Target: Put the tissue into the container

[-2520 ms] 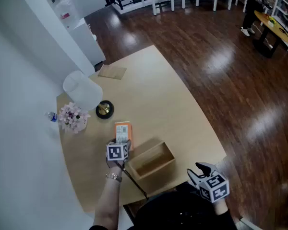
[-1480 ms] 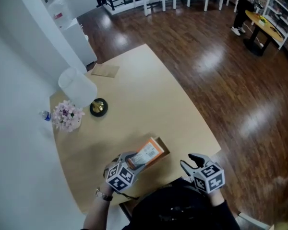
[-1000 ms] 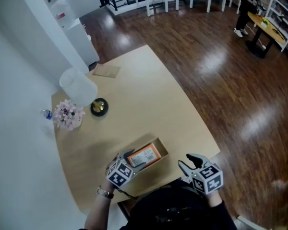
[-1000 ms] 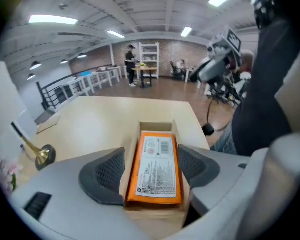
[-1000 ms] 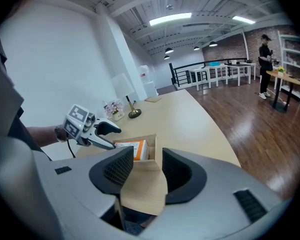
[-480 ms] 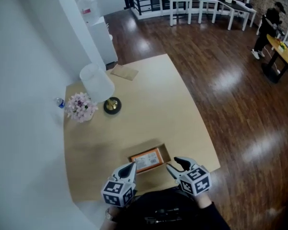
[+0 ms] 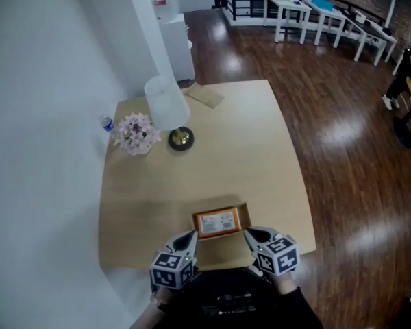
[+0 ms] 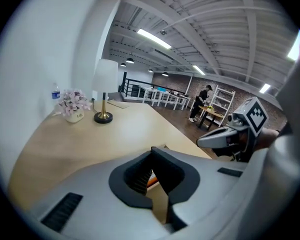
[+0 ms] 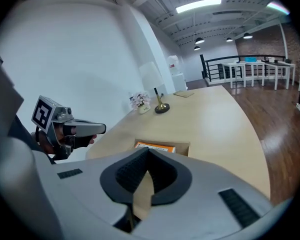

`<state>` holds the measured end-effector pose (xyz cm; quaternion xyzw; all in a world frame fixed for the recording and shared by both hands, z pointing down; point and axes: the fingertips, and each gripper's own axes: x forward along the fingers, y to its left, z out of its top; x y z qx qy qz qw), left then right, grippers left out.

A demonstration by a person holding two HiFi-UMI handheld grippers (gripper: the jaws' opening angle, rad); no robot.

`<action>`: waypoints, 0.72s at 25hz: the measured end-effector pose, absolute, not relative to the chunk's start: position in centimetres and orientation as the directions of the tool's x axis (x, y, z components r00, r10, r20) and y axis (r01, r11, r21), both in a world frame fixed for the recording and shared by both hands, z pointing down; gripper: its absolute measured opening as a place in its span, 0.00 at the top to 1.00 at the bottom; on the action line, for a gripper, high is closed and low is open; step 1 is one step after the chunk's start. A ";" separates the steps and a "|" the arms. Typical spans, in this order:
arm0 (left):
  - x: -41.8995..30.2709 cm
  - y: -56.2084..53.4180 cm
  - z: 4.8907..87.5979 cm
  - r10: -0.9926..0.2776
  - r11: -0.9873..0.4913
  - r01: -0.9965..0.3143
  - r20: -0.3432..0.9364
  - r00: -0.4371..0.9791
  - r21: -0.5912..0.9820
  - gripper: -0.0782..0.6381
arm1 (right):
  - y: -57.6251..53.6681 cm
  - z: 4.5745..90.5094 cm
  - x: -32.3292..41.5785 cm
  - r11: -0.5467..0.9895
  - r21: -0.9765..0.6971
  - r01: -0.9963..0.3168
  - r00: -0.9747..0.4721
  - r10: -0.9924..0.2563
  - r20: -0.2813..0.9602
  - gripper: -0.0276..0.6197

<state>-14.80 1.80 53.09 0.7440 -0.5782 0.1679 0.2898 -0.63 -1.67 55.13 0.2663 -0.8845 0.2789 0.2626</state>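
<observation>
An orange tissue pack (image 7: 218, 222) with a white label lies flat inside the open wooden container (image 7: 245, 212) near the table's front edge. My left gripper (image 7: 190, 237) sits just left of the box, shut with nothing between its jaws. On the box's right side my right gripper (image 7: 249, 234) has its jaws closing until the tips meet, with nothing between them. In the left gripper view the touching tips (image 8: 152, 151) hide most of the pack (image 8: 151, 179), and the right gripper (image 8: 215, 140) shows beyond. The right gripper view shows the pack (image 9: 155, 147) past the joined tips (image 9: 147, 151).
At the table's far left stand a white-shaded lamp (image 7: 166, 101), a small pot of pink flowers (image 7: 135, 132) and a water bottle (image 7: 107, 123). A brown paper piece (image 7: 204, 95) lies at the far edge. A white wall runs along the left; dark wood floor lies to the right.
The left gripper carried the tissue pack to the box, let it go there and drew back, now shut. The right gripper's jaws went from open to closed. The head view swung left.
</observation>
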 end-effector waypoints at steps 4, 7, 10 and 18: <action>-15.2 2.3 53.1 -0.767 -0.140 -0.962 0.589 0.256 0.236 0.90 | -1.5 54.7 -0.7 0.717 -0.344 -0.606 -0.725 -0.320 0.610 0.98; -15.1 2.5 53.1 -0.763 -0.142 -0.961 0.592 0.259 0.237 0.90 | -1.6 54.8 -0.1 0.731 -0.301 -0.612 -0.705 -0.332 0.626 0.99; -14.7 2.4 53.3 -0.759 -0.153 -0.960 0.595 0.266 0.234 0.90 | -1.7 55.1 0.3 0.724 -0.303 -0.619 -0.699 -0.333 0.633 0.99; -14.0 2.0 53.6 -0.747 -0.182 -0.954 0.598 0.291 0.238 0.90 | -1.7 55.2 0.8 0.710 -0.317 -0.629 -0.698 -0.337 0.631 0.99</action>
